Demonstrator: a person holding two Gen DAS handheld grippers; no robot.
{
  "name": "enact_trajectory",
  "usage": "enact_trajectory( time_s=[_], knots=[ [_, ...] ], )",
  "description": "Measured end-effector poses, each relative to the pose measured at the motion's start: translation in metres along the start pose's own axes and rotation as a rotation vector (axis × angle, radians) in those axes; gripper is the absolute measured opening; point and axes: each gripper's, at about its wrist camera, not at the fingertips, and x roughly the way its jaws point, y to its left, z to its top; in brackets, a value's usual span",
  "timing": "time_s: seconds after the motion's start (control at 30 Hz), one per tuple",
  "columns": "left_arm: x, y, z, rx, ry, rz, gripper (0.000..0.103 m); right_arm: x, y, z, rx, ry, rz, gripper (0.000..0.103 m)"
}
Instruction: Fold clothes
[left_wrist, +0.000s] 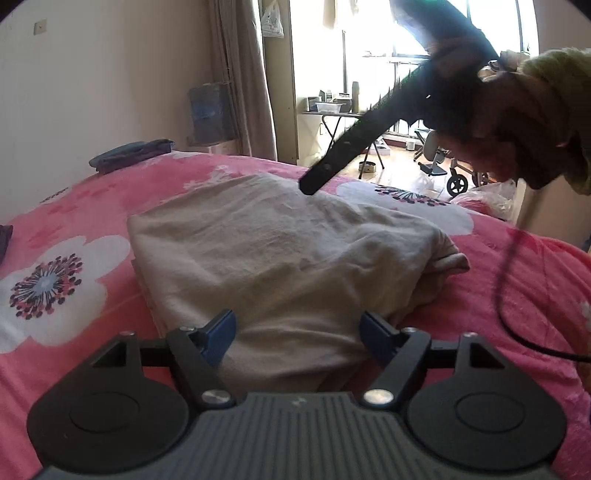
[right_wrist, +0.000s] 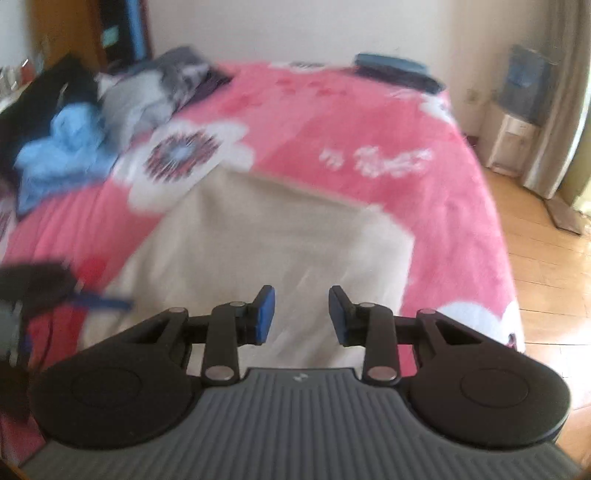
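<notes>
Since the beige garment (left_wrist: 280, 258) already lies as a folded block mid-bed on the pink floral bedspread (left_wrist: 110, 192), both tools look to be letting it settle. Left gripper (left_wrist: 297, 336) sits low at the near edge w/ jaws spread wide, cloth under and between the pads but not pinched, prob. so the fold isn't dragged. Right gripper (right_wrist: 301, 314) hangs above the garment, jaws partly apart, nothing between them; blur hides finer detail. Unfolded pile (right_wrist: 70, 147) waits at the far left corner, folded dark items (right_wrist: 395, 70) at the far edge, so sorted vs. pending stay apart.
</notes>
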Motion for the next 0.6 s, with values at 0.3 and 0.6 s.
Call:
enact_trajectory(
  time_s=[0.3, 0.6],
  knots=[
    [-0.002, -0.003, -0.002, -0.015, 0.0, 0.016, 0.076, 0.024, -0.015, 0.01, 0.009, 0.04, -0.044, 0.033],
    [-0.003, -0.004, -0.001, -0.036, 0.009, 0.026, 0.076, 0.074, -0.046, 0.02, 0.177, 0.052, -0.041, 0.033]
  ],
)
